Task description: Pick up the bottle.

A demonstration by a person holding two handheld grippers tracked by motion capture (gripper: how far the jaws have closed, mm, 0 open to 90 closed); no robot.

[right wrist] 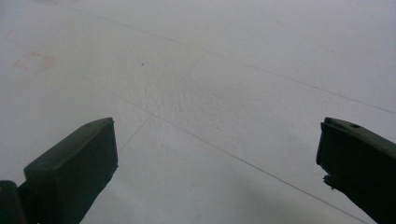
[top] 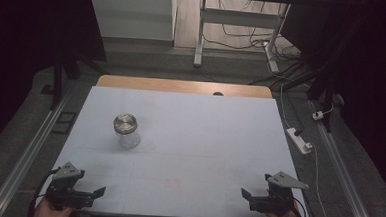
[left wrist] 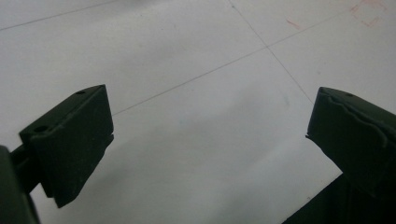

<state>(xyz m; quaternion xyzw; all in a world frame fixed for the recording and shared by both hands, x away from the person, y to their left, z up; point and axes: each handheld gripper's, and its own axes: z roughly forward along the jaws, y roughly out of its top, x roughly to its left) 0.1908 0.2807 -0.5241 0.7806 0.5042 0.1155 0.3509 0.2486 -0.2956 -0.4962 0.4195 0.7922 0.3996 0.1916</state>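
Observation:
A clear glass jar (top: 126,131) with a round metal lid stands upright on the white table top (top: 194,138), left of the middle. My left gripper (top: 95,191) rests at the near left corner, well short of the jar. In the left gripper view it (left wrist: 210,119) is open, with bare table between its jaws. My right gripper (top: 247,195) sits at the near right corner, pointing toward the left. It (right wrist: 217,140) is open too, with nothing between its jaws.
A faint red mark (top: 172,182) lies on the table near the front middle. A wooden strip (top: 182,86) runs along the far edge. On the floor to the right lie a white power strip (top: 299,140) and cables. Metal rails flank the table.

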